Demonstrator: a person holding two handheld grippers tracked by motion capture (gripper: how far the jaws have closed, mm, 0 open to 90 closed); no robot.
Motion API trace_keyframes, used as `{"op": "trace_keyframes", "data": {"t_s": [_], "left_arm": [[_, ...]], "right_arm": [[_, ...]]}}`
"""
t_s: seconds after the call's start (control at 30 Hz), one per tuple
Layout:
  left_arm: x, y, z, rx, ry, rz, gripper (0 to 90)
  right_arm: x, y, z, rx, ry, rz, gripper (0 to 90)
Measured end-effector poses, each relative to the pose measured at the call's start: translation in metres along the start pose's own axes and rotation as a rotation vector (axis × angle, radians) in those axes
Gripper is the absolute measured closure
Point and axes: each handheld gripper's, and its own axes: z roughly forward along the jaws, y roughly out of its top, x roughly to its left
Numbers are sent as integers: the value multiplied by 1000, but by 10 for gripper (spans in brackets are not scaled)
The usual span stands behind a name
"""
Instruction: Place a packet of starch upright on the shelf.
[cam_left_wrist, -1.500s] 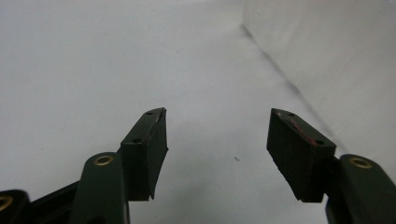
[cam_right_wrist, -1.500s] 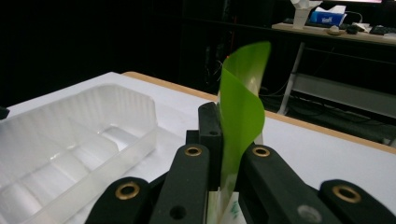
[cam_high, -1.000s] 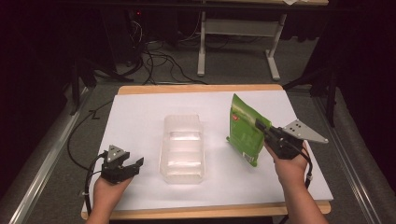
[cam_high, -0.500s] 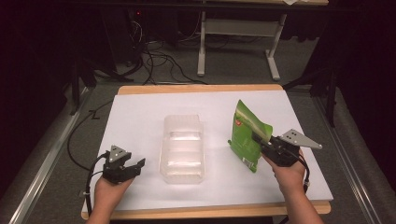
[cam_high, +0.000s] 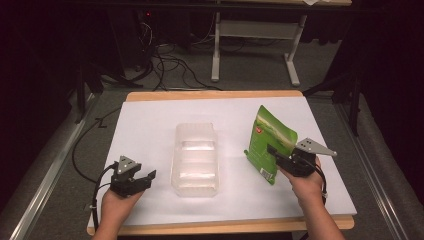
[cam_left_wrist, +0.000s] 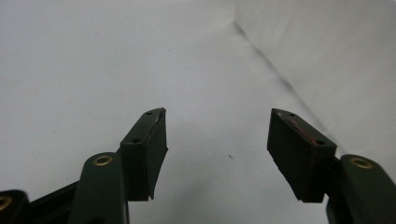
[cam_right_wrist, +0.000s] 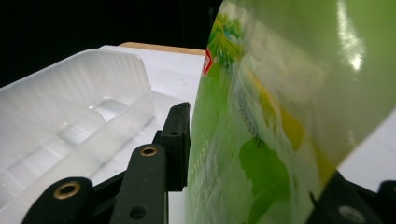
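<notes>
Now pouch set upright near tabletop's right edge; right gripper jaws just opening, pouch between them. Left gripper open, empty. Tray unfilled.

I am at a recording bench in a lab or studio. Black curtains close off both sides. Loose cables run across grey carpet behind a wood-edged table covered in white paper. A metal-legged desk frame stands farther back, beside dark equipment with small red lights.
</notes>
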Motion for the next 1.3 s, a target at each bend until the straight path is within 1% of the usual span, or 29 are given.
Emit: {"op": "trace_keyframes", "data": {"t_s": [0.1,0.17,0.2,0.27,0.33,0.43,0.57,0.63,0.67,0.83,0.9,1.03,1.13,1.2,1.23,1.3], "left_arm": [[0,0,-1,1,-1,1,382],[0,0,-1,-2,0,0,382],[0,0,-1,-3,0,-1,381],[0,0,-1,-4,1,-1,381],[0,0,-1,-4,0,-1,381],[0,0,-1,0,-1,0,381],[0,0,-1,1,0,2,381],[0,0,0,0,0,2,381],[0,0,0,1,0,2,381],[-1,0,0,3,-1,3,381],[-1,0,0,4,-2,4,381],[0,0,-1,1,1,3,381],[0,0,-1,0,0,1,381],[0,0,-1,-1,0,1,381],[0,0,-1,-1,0,1,381],[0,0,-1,-2,1,2,381]], "right_arm": [[1,0,0,4,-6,5,656],[1,-1,2,21,-6,12,649],[1,-2,2,29,-1,14,660],[0,-4,3,36,-5,23,714],[-1,-5,3,36,3,26,729],[0,-5,3,32,-12,11,769],[1,-5,3,29,-3,10,827],[1,-5,3,32,-3,8,841],[1,-5,3,32,-6,-1,842],[3,-4,4,41,0,-12,850],[4,-4,4,40,-4,-20,856],[7,-3,3,40,0,-55,864],[9,-1,3,38,15,-64,868],[10,2,1,28,27,-82,869],[11,3,0,26,29,-77,868],[11,5,-1,13,41,-82,869]]}}
